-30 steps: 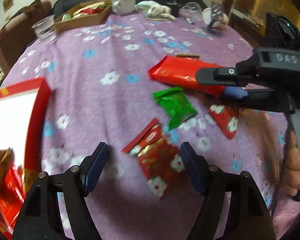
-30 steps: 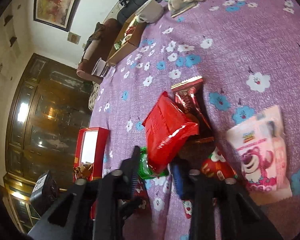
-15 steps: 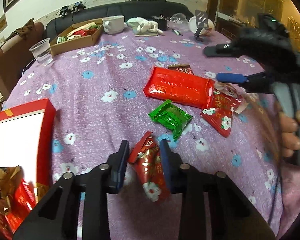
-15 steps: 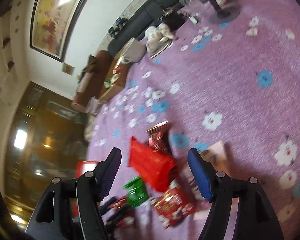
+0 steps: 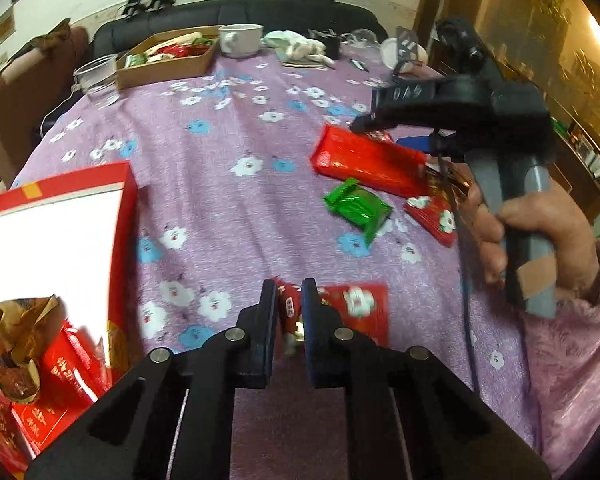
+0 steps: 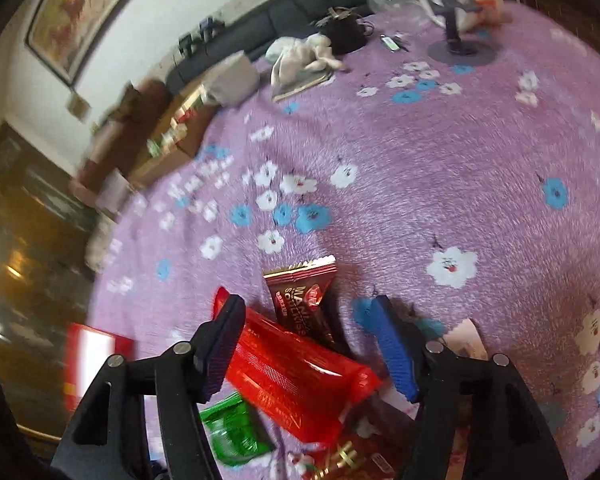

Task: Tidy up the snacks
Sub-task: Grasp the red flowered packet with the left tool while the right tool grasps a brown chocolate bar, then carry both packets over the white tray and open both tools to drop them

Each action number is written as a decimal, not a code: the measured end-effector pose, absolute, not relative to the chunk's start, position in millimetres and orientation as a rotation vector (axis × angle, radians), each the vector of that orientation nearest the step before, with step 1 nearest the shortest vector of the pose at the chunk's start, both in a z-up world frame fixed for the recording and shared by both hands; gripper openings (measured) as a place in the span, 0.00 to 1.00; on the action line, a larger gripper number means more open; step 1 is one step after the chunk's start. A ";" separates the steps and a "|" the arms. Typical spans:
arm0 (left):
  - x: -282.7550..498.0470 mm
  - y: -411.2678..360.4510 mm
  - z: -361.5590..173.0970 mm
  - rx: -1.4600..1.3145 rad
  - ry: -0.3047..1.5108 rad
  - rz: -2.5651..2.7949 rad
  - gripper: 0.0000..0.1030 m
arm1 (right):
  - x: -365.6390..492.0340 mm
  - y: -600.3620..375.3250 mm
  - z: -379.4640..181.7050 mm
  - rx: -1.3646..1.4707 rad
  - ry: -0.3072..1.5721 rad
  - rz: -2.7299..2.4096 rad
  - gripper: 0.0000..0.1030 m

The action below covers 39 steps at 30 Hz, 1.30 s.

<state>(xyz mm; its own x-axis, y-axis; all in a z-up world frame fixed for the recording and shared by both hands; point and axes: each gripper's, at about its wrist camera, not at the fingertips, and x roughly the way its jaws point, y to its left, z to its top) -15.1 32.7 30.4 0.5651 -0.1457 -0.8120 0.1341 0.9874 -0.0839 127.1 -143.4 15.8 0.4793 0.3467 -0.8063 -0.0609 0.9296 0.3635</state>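
Note:
My left gripper [image 5: 289,292] is shut on a small red flowered snack packet [image 5: 356,308] and holds it above the purple flowered tablecloth. The open red gift box [image 5: 56,240] with red and gold snacks inside is at the left. My right gripper [image 6: 308,320] is open above a long red snack pack [image 6: 296,376], with a dark brown chocolate packet [image 6: 304,300] between its fingers. A green packet [image 6: 232,428] lies at its lower left. In the left wrist view the right gripper [image 5: 384,132] hovers over the long red pack [image 5: 364,160], beside the green packet [image 5: 358,206].
Another red flowered packet [image 5: 434,212] lies by the right hand. At the far side stand a cardboard tray of snacks [image 5: 168,56], a white mug [image 5: 240,40], a plastic cup [image 5: 98,80], a cloth [image 5: 300,46] and a phone stand [image 6: 458,36].
My left gripper closed on the red flowered packet and lifted it back toward the table's near side. My right gripper let go of the long red pack, opened, rose, then came down over it again.

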 end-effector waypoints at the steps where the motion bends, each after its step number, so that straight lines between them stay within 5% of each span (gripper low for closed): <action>1: -15.7 34.7 30.4 -0.023 0.961 -0.171 0.10 | 126.6 -137.5 14.9 0.257 1.047 0.229 0.54; 4: -17.8 39.2 31.3 -0.031 0.966 -0.169 0.25 | 121.9 -114.6 12.6 0.014 1.018 0.143 0.34; 7: -23.3 38.7 34.6 -0.004 0.948 -0.155 0.31 | 110.8 -92.9 11.6 -0.191 0.939 0.129 0.28; 9: -27.4 33.2 37.4 0.049 0.941 -0.180 0.35 | 113.2 -104.5 13.5 -0.120 0.969 0.161 0.27; 11: -31.6 25.1 37.1 0.137 0.939 -0.205 0.64 | 121.8 -132.6 16.3 0.066 1.023 0.218 0.27; 13: -34.0 18.4 36.5 0.227 0.919 -0.206 0.70 | 125.0 -163.2 17.7 0.230 1.056 0.252 0.26; 21: -27.2 -18.2 25.5 0.567 0.863 -0.263 0.72 | 113.3 -229.5 35.8 0.670 0.997 0.423 0.26; 27: -11.9 -18.6 16.0 0.544 0.921 -0.338 0.70 | 113.2 -232.7 43.5 0.741 0.979 0.486 0.26; 34: -13.1 -15.4 15.4 0.389 0.965 -0.411 0.32 | 113.1 -227.7 39.5 0.750 0.992 0.480 0.26; 39: -20.3 -16.2 16.9 0.386 0.945 -0.367 0.27 | 112.2 -218.6 44.2 0.742 0.977 0.528 0.26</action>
<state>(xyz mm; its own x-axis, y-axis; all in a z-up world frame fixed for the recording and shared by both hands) -20.3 -16.2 16.9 0.5343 -0.1336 -0.8347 0.4645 0.8714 0.1578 112.2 -218.6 44.2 0.4697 0.6960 -0.5431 -0.0721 0.6433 0.7622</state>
